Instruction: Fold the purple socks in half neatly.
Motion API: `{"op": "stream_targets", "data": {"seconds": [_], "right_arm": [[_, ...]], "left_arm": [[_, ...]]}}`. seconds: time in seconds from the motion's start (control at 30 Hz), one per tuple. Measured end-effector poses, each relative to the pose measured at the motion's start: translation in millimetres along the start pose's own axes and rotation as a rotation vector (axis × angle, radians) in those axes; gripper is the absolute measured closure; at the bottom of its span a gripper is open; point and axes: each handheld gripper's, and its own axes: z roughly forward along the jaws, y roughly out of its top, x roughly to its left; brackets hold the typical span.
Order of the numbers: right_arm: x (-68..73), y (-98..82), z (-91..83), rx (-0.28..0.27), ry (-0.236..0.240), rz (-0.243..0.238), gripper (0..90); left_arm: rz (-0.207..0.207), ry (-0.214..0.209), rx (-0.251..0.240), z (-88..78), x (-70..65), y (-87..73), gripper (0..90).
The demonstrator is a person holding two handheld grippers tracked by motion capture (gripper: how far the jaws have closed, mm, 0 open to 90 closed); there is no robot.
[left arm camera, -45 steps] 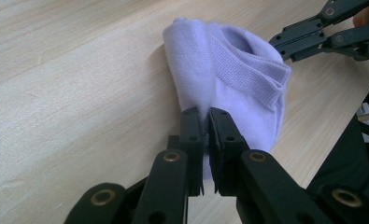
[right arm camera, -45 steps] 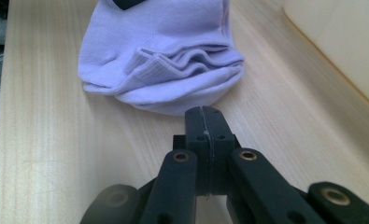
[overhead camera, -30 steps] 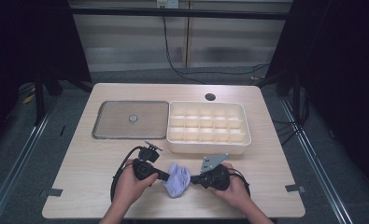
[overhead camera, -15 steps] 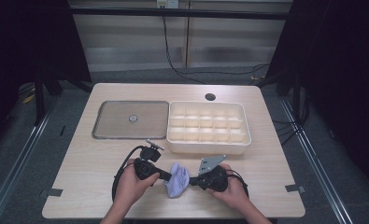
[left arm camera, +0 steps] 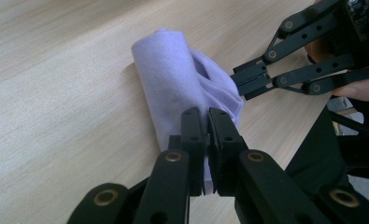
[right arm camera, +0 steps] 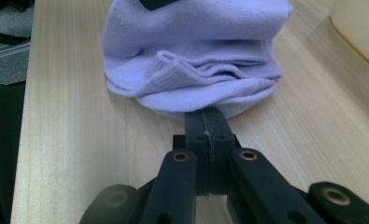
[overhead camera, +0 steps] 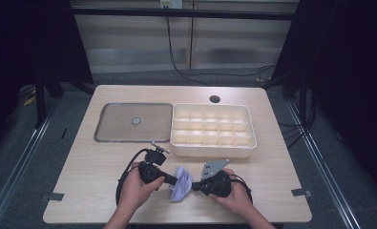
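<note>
A folded lilac cloth (overhead camera: 181,187) lies on the wooden table (overhead camera: 90,162) near its front edge, between my two grippers. My left gripper (overhead camera: 173,181) comes at it from the left. In the left gripper view its jaws (left arm camera: 208,125) are shut on the cloth (left arm camera: 173,74), and lilac fabric shows between the pads. My right gripper (overhead camera: 194,186) comes from the right. In the right gripper view its jaws (right arm camera: 205,122) are pressed together at the lower hem of the cloth (right arm camera: 191,51). The left gripper view also shows the right gripper's tips (left arm camera: 247,81) on the cloth's far edge.
A cream compartment tray (overhead camera: 212,151) stands just behind the hands, right of centre. A flat grey metal lid with a small knob (overhead camera: 133,121) lies to the left of the tray. A round cable hole (overhead camera: 214,99) sits near the table's back edge. Black cables (overhead camera: 129,164) loop beside the left hand.
</note>
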Motion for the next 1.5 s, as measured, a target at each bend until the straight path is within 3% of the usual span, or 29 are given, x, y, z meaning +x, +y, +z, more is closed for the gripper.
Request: {"op": "stream_targets", "data": {"seconds": [0.6, 1.5], "right_arm": [[2.4, 1.4, 2.0, -0.004, 0.011, -0.012, 90.0], [4.6, 4.3, 6.3, -0.01, 0.018, -0.01, 90.0]], "left_arm": [[0.046, -0.004, 0.017, 0.4, -9.6, 4.8, 85.8], [0.05, -0.02, 0.015, 8.4, -15.6, 6.8, 85.8]]}}
